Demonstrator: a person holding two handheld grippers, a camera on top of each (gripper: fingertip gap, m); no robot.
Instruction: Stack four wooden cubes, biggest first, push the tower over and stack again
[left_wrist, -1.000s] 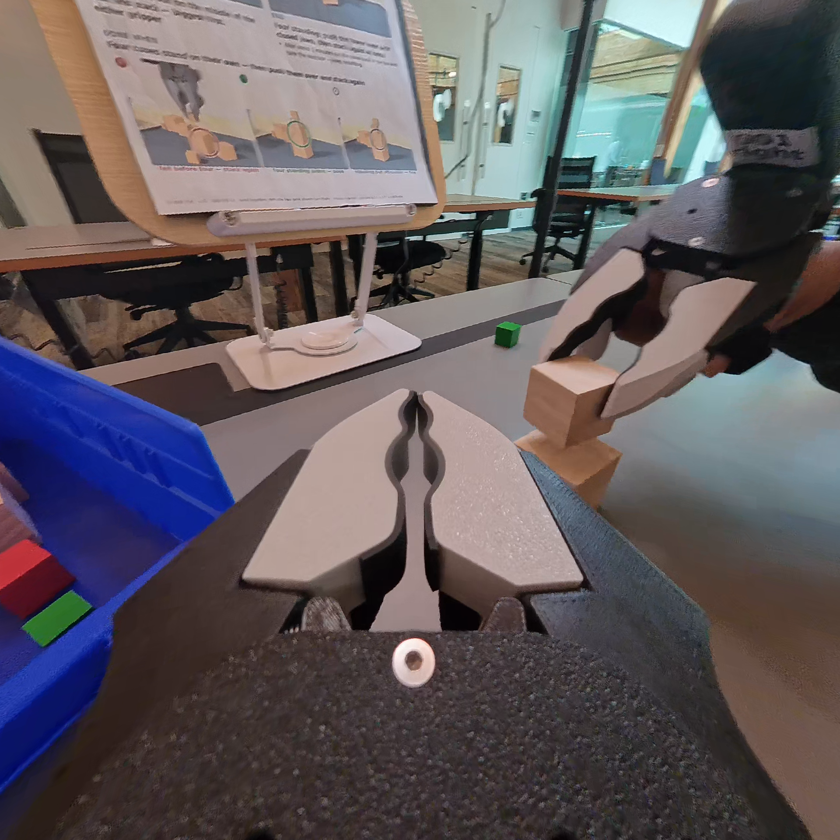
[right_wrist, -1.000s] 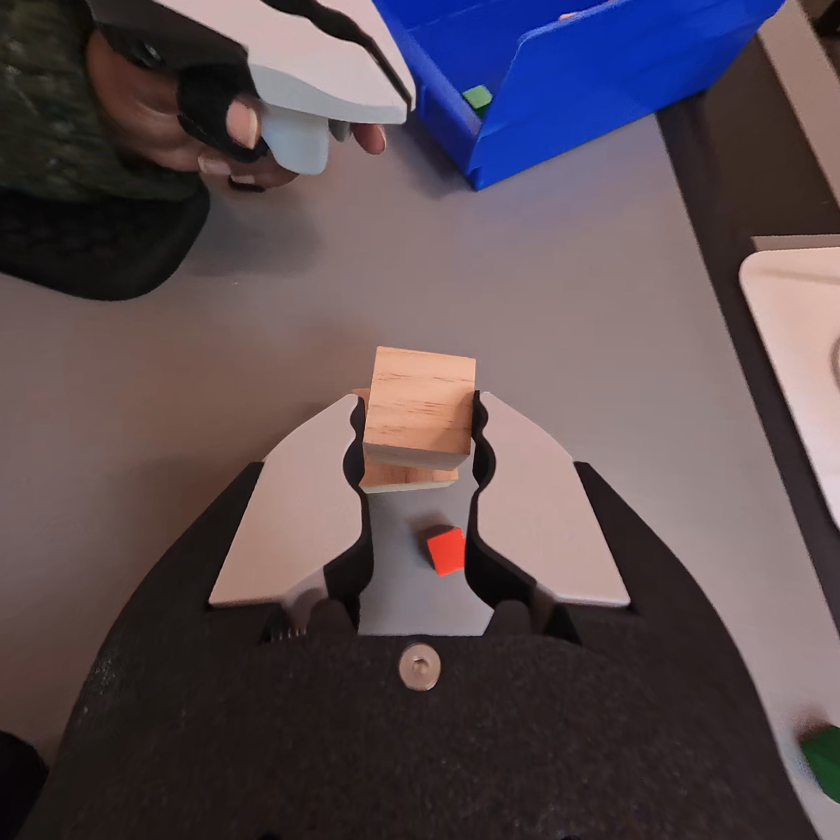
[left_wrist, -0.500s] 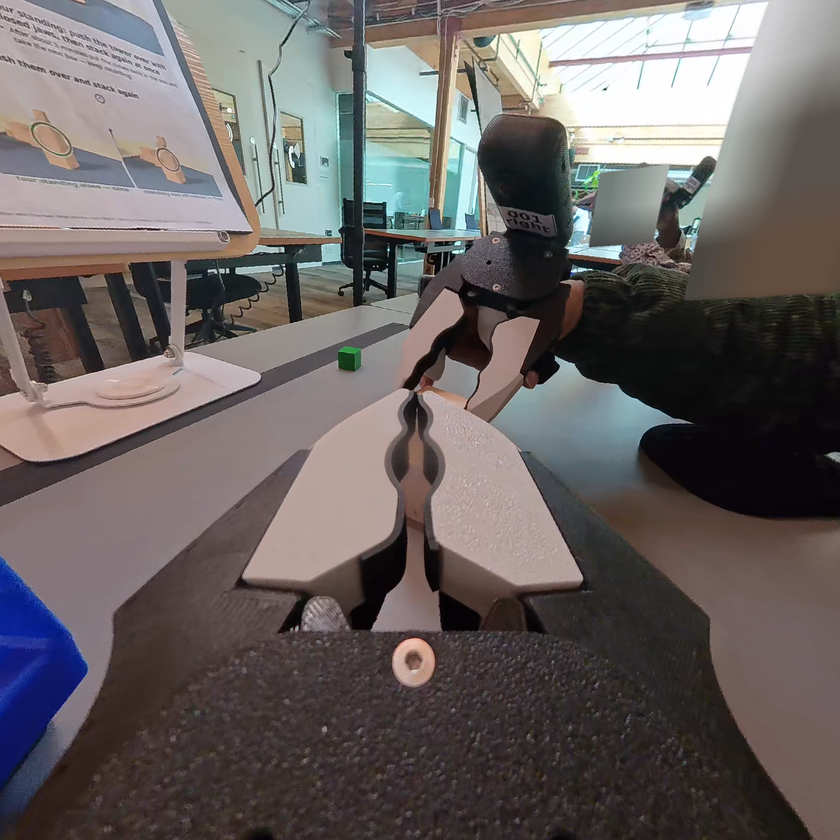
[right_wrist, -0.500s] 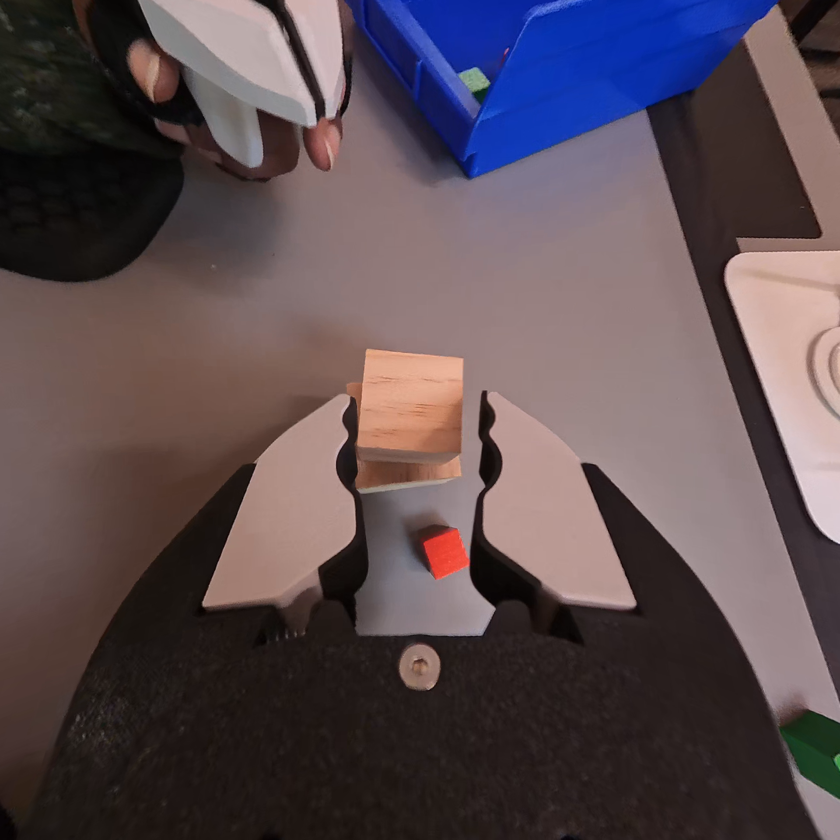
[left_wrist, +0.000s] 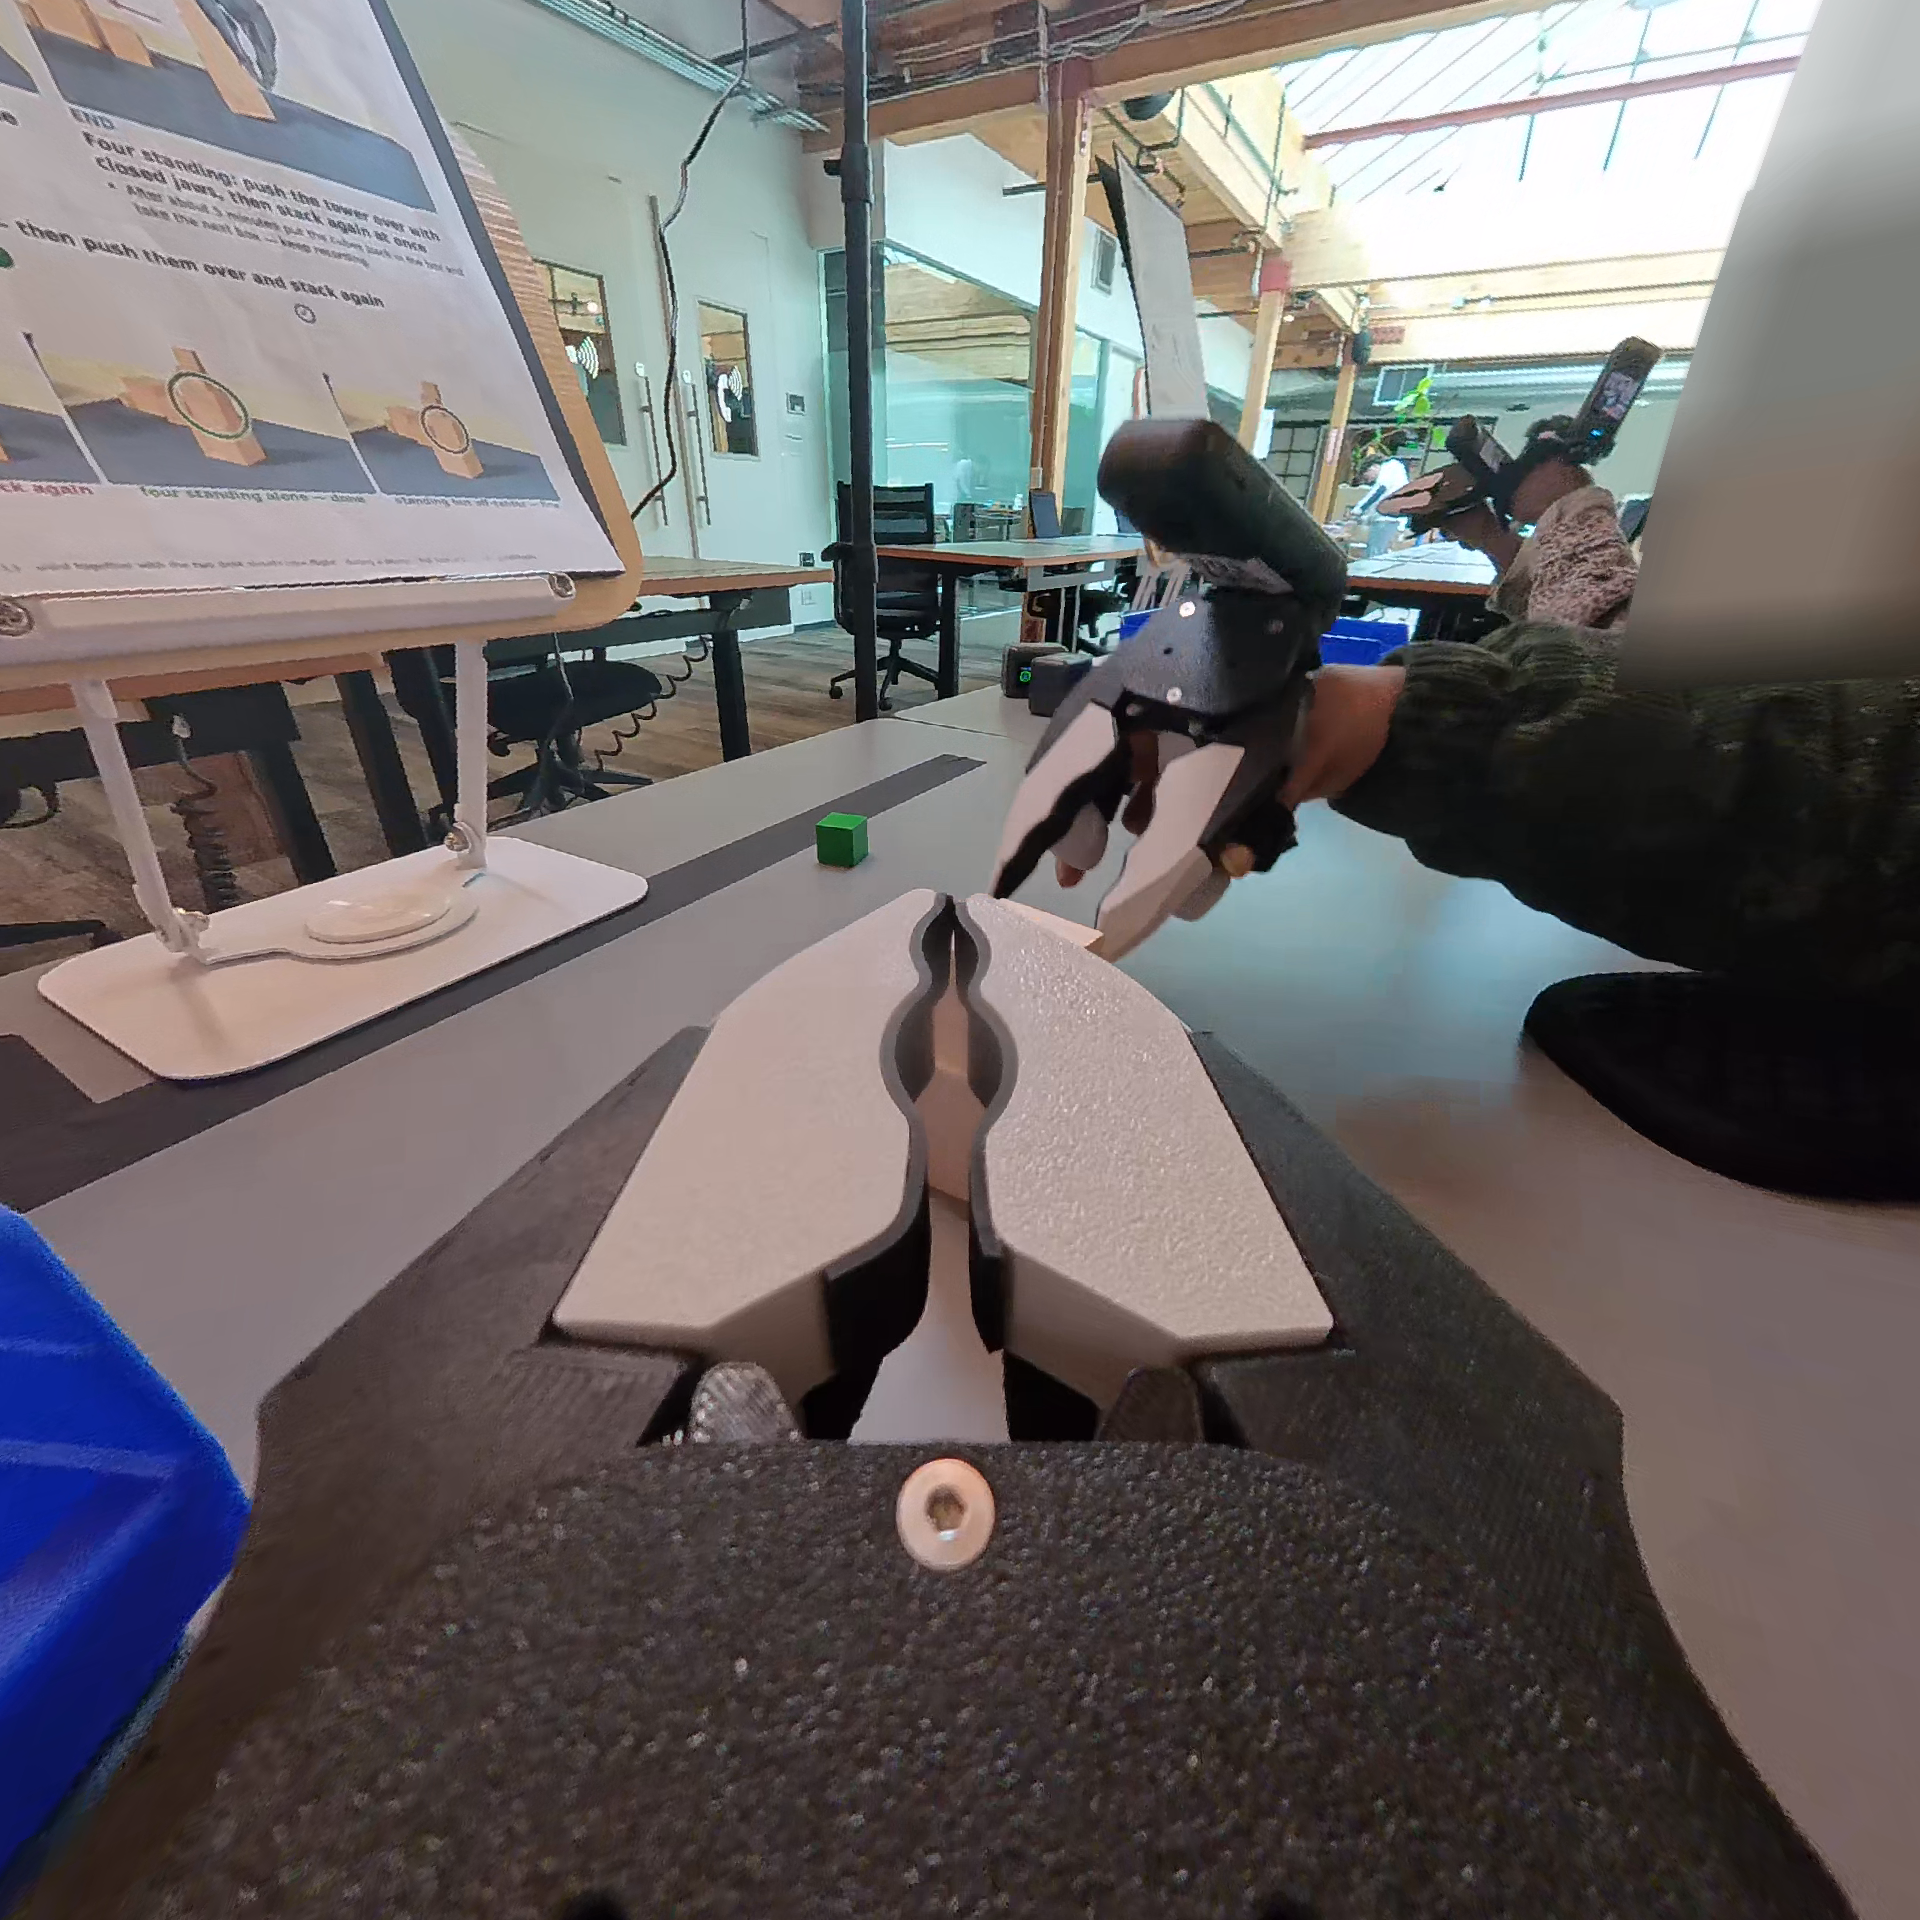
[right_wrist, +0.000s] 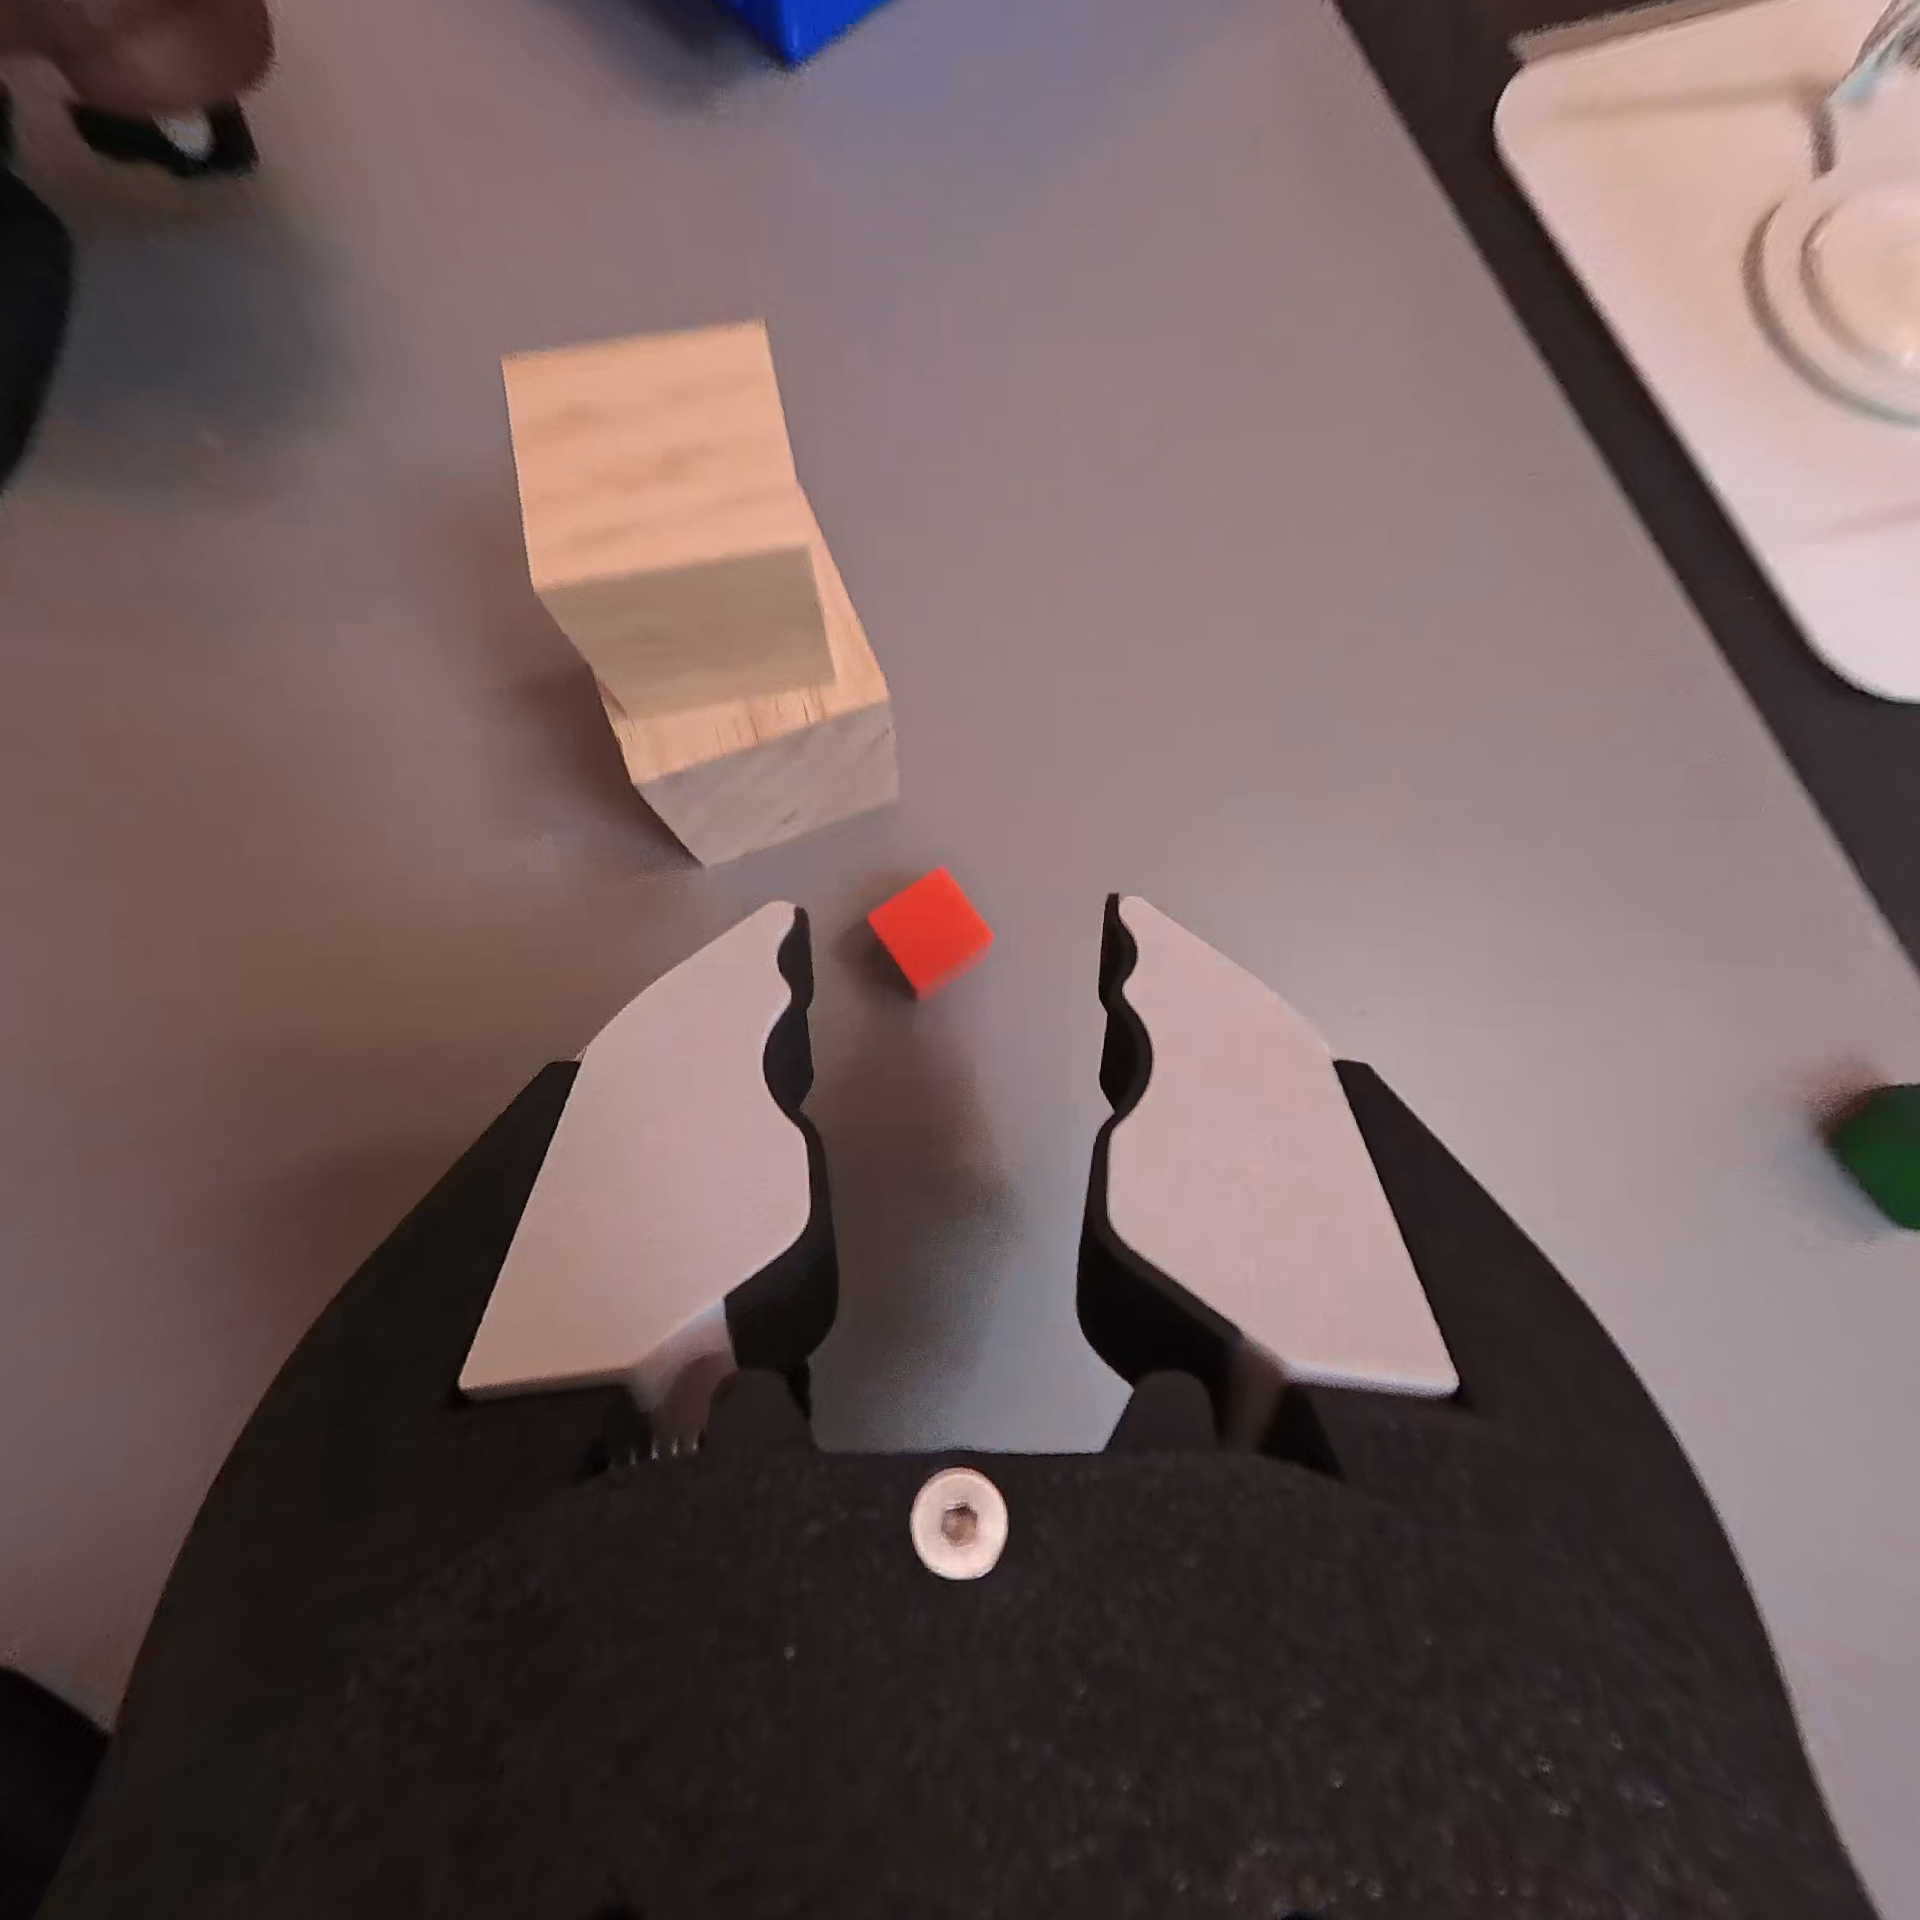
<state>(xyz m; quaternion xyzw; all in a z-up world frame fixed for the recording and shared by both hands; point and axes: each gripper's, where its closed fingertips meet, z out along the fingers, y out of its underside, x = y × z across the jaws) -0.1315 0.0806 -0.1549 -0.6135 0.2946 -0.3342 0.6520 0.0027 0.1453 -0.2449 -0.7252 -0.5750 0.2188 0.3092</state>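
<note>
Two wooden blocks (right_wrist: 686, 582) stand stacked at centre-left of the right wrist frame, with one red cube (right_wrist: 928, 932) just ahead of the right gripper (right_wrist: 956, 935), whose jaws are spread wide on nothing. One green cube (left_wrist: 841, 838) sits mid-frame in the left wrist view. The left gripper (left_wrist: 951, 914) has its fingertips pressed together, gripping nothing.

Left wrist camera sits low, just above the grey table (left_wrist: 1455, 966), facing level across it into the office. Right wrist camera looks steeply down on the same table (right_wrist: 1195, 520) from close above. Both catch the green cube (left_wrist: 841, 837) (right_wrist: 1886, 1153) and the white stand base (left_wrist: 343, 956) (right_wrist: 1704, 343).
</note>
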